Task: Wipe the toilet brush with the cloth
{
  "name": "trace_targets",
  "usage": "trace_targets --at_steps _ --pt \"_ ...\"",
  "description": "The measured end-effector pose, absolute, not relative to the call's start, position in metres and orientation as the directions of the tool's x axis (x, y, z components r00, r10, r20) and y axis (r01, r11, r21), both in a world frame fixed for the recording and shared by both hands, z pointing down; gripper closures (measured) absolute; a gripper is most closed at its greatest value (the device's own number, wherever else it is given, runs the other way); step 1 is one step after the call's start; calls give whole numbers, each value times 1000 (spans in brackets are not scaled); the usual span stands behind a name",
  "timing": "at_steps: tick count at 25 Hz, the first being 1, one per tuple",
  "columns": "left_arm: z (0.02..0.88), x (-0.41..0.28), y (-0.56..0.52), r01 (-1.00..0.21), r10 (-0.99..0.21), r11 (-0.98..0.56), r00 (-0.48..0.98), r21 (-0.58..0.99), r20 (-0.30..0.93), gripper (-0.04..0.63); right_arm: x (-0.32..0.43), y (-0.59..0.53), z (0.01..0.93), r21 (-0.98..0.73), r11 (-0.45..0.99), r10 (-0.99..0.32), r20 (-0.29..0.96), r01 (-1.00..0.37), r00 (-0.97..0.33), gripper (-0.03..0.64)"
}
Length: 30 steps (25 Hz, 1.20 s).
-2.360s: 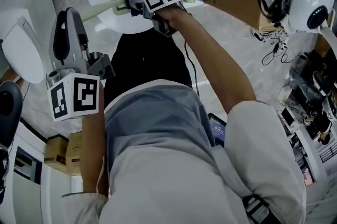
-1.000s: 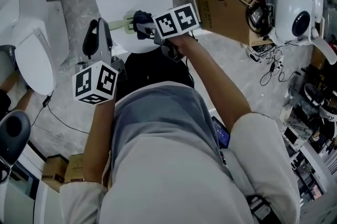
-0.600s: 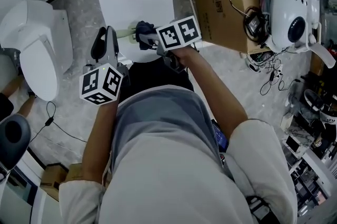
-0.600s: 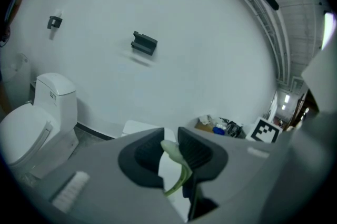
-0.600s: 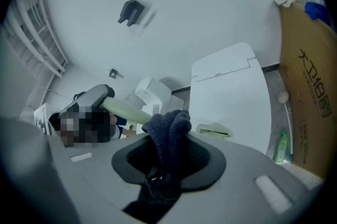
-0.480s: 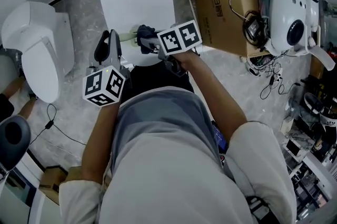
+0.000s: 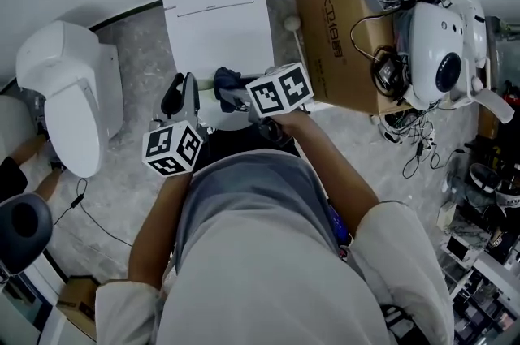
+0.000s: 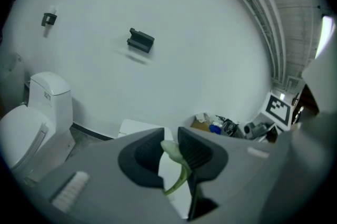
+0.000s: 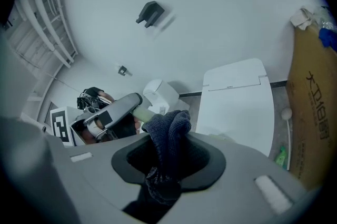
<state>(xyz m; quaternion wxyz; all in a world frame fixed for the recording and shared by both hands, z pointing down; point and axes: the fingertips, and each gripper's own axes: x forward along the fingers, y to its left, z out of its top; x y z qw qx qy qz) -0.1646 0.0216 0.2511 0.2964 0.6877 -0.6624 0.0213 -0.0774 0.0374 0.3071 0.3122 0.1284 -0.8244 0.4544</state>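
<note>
As the person stands facing a white toilet (image 7: 215, 10) whose lid is down, the two tools meet over its near end.

Left hand-held gripper (image 8: 169, 145): the jaws are clenched on the pale green handle of the toilet brush (image 8: 182, 171). The handle shows between the two dark pads and runs on below them. The bristle end cannot be made out in any view.

Right hand-held gripper (image 9: 168, 158): the jaws are clamped on a dark blue cloth (image 9: 169, 125). A bunched fold stands up out of the jaws and the rest hangs beneath them.

Relation of the two: seen from overhead, the cloth lies at 3 o'clock of the left tool's jaws, with a short stretch of green handle between them. In the right gripper view, the fold of cloth sits against the free end of that handle, which reaches in from 10 o'clock, with the left tool gripping it just behind. The marker cubes of both tools face upward, one on each side of the person's chest.

Surroundings: a second toilet (image 7: 69, 84) stands at 9 o'clock of the first, well apart from it on the grey marbled floor (image 7: 138, 67). A cardboard box (image 7: 333, 35) stands just beside the first toilet at 3 o'clock, topped with cables and small clutter.
</note>
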Motion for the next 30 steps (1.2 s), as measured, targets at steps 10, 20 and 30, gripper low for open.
trace_targets --at_steps 10,20,30 --pt "248 -166 22 -921 -887 33 151 388 436 595 -92 38 276 -651 609 65 610 -453 -790 511" --pt "241 -160 30 -913 -879 -9 202 408 433 595 -100 48 238 -671 613 9 533 -417 -846 505" --pt "231 -153 45 -914 -872 -57 242 402 426 595 -80 48 221 -617 640 -110 516 -458 -849 505"
